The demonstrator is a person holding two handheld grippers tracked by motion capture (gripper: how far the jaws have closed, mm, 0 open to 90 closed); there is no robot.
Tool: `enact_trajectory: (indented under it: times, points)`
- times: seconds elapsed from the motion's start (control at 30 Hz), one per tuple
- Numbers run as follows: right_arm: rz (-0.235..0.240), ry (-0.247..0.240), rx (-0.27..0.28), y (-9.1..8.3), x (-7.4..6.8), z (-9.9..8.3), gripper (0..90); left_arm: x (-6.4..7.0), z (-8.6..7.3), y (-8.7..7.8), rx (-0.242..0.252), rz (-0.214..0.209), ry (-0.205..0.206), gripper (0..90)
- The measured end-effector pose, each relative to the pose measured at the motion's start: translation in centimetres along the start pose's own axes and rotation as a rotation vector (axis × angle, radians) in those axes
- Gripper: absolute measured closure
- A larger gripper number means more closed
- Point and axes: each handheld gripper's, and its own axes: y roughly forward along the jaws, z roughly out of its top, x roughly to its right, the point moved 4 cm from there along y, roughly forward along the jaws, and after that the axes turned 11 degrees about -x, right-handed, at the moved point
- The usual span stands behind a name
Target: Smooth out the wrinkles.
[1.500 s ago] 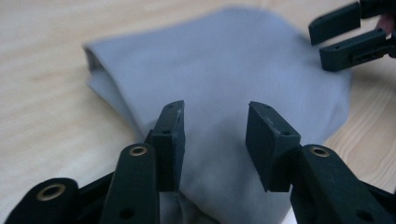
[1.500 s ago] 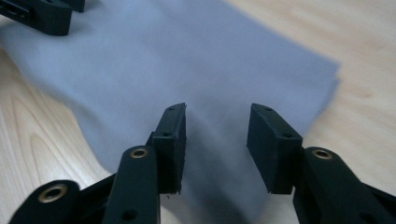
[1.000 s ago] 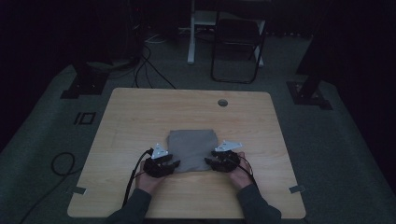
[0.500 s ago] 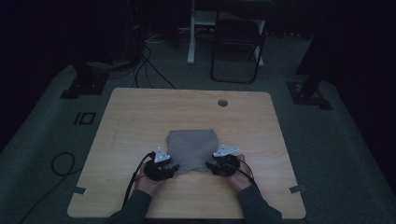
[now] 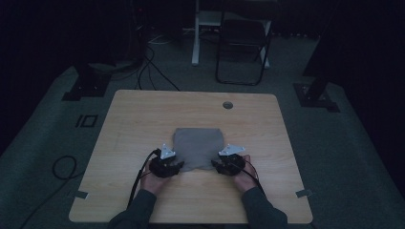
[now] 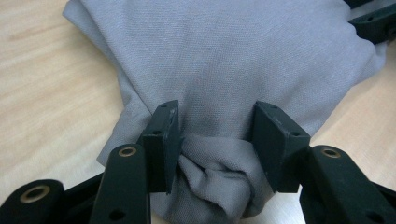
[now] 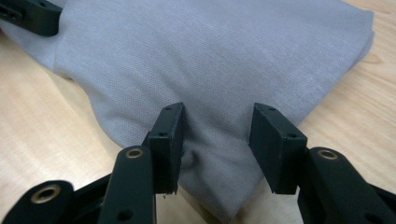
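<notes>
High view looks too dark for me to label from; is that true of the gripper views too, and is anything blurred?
High view: dim, room nearly black, grey cloth and table still readable. Left gripper view: bright, cloth weave sharp, near fingers slightly soft. Right gripper view: equally bright, no glare.

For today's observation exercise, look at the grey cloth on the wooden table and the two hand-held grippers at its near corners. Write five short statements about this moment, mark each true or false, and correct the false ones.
1. The grey cloth lies on the wooden table. True.
2. The left hand-held gripper has its jaws spread with bunched cloth between them. True.
3. The right hand-held gripper is clamped tight on a pen. False: its jaws are apart, astride a corner of the cloth.
4. The cloth hangs over the far edge of the table. False: it lies within the tabletop, towards the near side.
5. A chair stands on the floor beyond the table. True.
</notes>
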Motion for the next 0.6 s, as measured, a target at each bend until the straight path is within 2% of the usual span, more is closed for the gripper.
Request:
enact_trajectory:
  times: [0.2, 0.4, 0.53, 0.6]
  points:
    - [-0.038, 0.045, 0.013, 0.3, 0.8, 0.2, 54.8, -0.7, 1.5, 1.0, -0.007, 0.023, -0.005, 51.7]
    - [-0.071, 0.099, 0.027, 0.5, 1.8, 0.3, 54.8, -0.9, 2.7, 1.9, -0.007, 0.046, -0.021, 51.7]
    - [-0.086, 0.117, 0.023, 0.0, 2.2, 0.0, 53.3, -1.0, 2.3, 1.2, 0.013, 0.055, -0.036, 51.7]
    - [-0.062, 0.148, 0.038, -0.6, 2.6, -0.2, 52.4, -1.0, 1.6, 0.1, 0.042, 0.04, -0.048, 53.7]
